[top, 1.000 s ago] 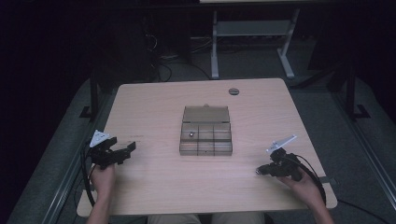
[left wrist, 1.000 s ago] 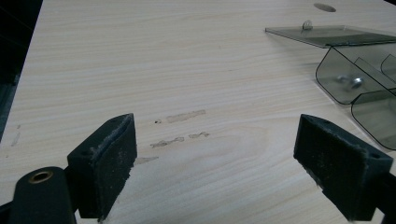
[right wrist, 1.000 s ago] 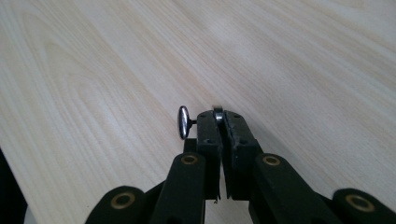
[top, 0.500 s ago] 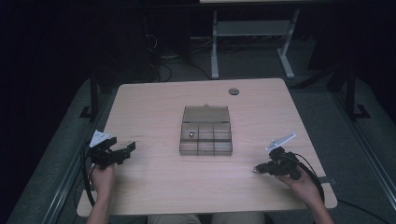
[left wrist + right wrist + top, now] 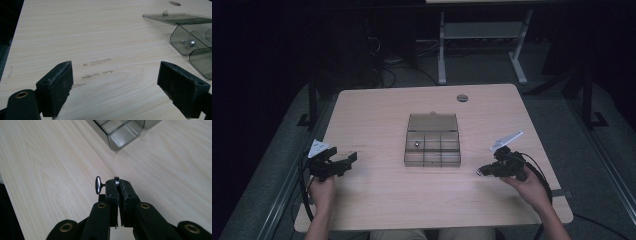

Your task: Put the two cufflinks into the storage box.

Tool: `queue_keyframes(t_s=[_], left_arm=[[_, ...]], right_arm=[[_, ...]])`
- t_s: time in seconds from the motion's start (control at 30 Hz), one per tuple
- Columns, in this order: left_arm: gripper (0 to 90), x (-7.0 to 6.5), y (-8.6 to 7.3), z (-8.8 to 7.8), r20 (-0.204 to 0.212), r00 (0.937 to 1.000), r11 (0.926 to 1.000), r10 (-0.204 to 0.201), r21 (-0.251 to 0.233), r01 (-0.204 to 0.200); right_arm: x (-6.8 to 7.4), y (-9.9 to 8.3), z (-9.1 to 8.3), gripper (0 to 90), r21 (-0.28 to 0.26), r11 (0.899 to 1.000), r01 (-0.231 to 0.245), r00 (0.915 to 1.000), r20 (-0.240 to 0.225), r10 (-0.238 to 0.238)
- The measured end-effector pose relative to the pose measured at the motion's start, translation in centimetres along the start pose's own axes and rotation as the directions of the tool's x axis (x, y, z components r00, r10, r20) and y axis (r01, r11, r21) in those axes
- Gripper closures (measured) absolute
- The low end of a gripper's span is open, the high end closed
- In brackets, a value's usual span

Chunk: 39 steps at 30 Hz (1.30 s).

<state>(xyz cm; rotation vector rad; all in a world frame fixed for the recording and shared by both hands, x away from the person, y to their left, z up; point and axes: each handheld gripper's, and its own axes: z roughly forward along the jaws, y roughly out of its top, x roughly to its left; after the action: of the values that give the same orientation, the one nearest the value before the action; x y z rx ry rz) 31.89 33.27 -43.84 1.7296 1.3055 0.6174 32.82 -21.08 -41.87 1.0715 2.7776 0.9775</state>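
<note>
Inside the open organizer box (image 5: 432, 145) lies seemingly one small metal piece (image 5: 416, 145).

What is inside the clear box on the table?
The box is open and divided into compartments. One back-left compartment holds a small metal part. The others look empty, though the tinted walls hide small things.

Box (image 5: 120, 132) cut off at top edge; clamped metal piece (image 5: 98, 185) perhaps a screw.

Dim lab or workshop, bare wooden table (image 5: 377, 115), grey carpet (image 5: 592, 150), metal desk frame (image 5: 482, 35), trailing cables (image 5: 397, 70)
</note>
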Motion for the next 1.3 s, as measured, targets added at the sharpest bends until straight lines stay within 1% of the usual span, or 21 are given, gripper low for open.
queue_keyframes(t_s=[0.03, 0.07, 0.1, 0.13, 0.2, 0.23, 0.27, 0.3, 0.33, 0.53, 0.6, 0.63, 0.67, 0.7, 0.73, 0.83, 0.87, 1.0, 1.23, 1.27, 1.3], left_arm=[[12.9, 0.0, 0.0, 0.0, 0.0, 1.0, 1.0, 0.0, 0.0, 0.0], [12.9, 0.0, 0.0, 0.0, 0.0, 1.0, 1.0, -0.002, 0.0, 0.002], [12.9, 0.0, 0.0, 0.0, -0.001, 1.0, 1.0, -0.001, 0.004, 0.001], [12.9, -0.1, 0.0, 0.1, 0.002, 0.9999, 0.9999, -0.014, -0.008, 0.014], [12.9, -0.1, 0.0, 0.0, 0.003, 0.9999, 0.9999, -0.012, -0.009, 0.012], [12.9, -0.1, 0.0, 0.0, 0.003, 0.9999, 0.9999, -0.012, -0.009, 0.012], [12.9, -0.1, 0.0, 0.0, 0.003, 0.9999, 0.9999, -0.011, -0.008, 0.011], [12.9, -0.1, 0.0, 0.0, 0.003, 0.9999, 0.9999, -0.011, -0.008, 0.011], [12.9, -0.1, 0.0, 0.0, 0.003, 0.9999, 0.9999, -0.011, -0.008, 0.011], [12.9, 0.0, 0.0, 0.0, 0.0, 0.9999, 0.9999, -0.012, -0.008, 0.012], [12.9, 0.0, 0.0, 0.0, 0.0, 0.9999, 0.9999, -0.012, -0.006, 0.012], [12.9, 0.0, 0.0, 0.0, 0.0, 0.9999, 0.9999, -0.013, -0.005, 0.013], [12.9, 0.0, 0.0, 0.0, 0.001, 0.9999, 0.9999, -0.013, -0.005, 0.013], [12.9, 0.0, 0.0, 0.0, 0.001, 0.9999, 0.9999, -0.013, -0.006, 0.013], [12.9, 0.0, 0.0, 0.0, 0.0, 0.9999, 0.9999, -0.011, -0.006, 0.011], [12.9, 0.0, 0.0, 0.0, 0.001, 0.9999, 0.9999, -0.013, -0.008, 0.013], [12.9, 0.0, 0.0, -0.1, 0.001, 0.9999, 0.9998, -0.016, -0.007, 0.016], [12.9, 0.1, 0.0, -0.1, 0.0, 0.9997, 0.9996, -0.024, -0.016, 0.024], [12.9, 0.1, 0.0, -0.1, -0.001, 0.9997, 0.9996, -0.024, -0.016, 0.024], [12.9, 0.1, 0.0, -0.1, 0.0, 0.9997, 0.9996, -0.025, -0.015, 0.025], [12.9, 0.1, 0.0, -0.1, 0.0, 0.9997, 0.9996, -0.025, -0.015, 0.025]], right_arm=[[0.0, 0.0, 0.0, 86.0, 0.0, 1.0, 0.0, 1.0, 0.0, 0.0], [0.1, 0.7, 0.0, 86.0, -0.001, 1.0, 0.012, 0.9999, 0.0, -0.012], [0.1, 0.7, 0.0, 86.0, -0.001, 1.0, 0.012, 0.9999, 0.0, -0.012], [0.1, 1.3, 0.0, 86.0, -0.005, 1.0, 0.019, 0.9998, -0.002, -0.019], [0.1, 1.9, 0.1, 86.0, 0.0, 1.0, 0.025, 0.9997, -0.005, -0.025], [0.1, 1.9, 0.1, 86.0, 0.0, 1.0, 0.025, 0.9997, -0.005, -0.025], [0.1, 2.5, 0.2, 86.0, 0.002, 0.999, 0.037, 0.9993, -0.002, -0.037], [0.1, 2.5, 0.2, 86.0, 0.002, 0.999, 0.037, 0.9993, -0.002, -0.037], [0.1, 3.0, 0.3, 86.0, 0.006, 0.999, 0.045, 0.999, -0.005, -0.045], [0.0, 4.1, 0.4, 86.0, 0.009, 0.999, 0.046, 0.9988, -0.017, -0.046], [0.1, 4.9, 0.4, 86.0, 0.01, 0.999, 0.053, 0.9984, -0.02, -0.053], [0.1, 4.9, 0.4, 86.0, 0.01, 0.999, 0.053, 0.9984, -0.02, -0.053], [0.1, 5.4, 0.5, 86.0, 0.01, 0.998, 0.059, 0.9979, -0.026, -0.059], [0.1, 5.4, 0.5, 86.0, 0.01, 0.998, 0.059, 0.9979, -0.026, -0.059], [0.1, 5.7, 0.5, 86.0, 0.011, 0.998, 0.066, 0.9976, -0.022, -0.066], [0.3, 6.8, 0.8, 86.0, 0.014, 0.997, 0.082, 0.9961, -0.031, -0.082], [0.3, 6.8, 0.8, 86.0, 0.014, 0.997, 0.082, 0.9961, -0.031, -0.082], [0.5, 8.0, 1.3, 86.0, 0.021, 0.995, 0.094, 0.9949, -0.038, -0.093], [0.8, 9.4, 1.9, 86.0, 0.025, 0.993, 0.112, 0.9929, -0.043, -0.11], [0.8, 9.9, 2.1, 86.0, 0.023, 0.993, 0.116, 0.9923, -0.047, -0.115], [0.8, 9.9, 2.1, 86.0, 0.023, 0.993, 0.116, 0.9923, -0.047, -0.115]])
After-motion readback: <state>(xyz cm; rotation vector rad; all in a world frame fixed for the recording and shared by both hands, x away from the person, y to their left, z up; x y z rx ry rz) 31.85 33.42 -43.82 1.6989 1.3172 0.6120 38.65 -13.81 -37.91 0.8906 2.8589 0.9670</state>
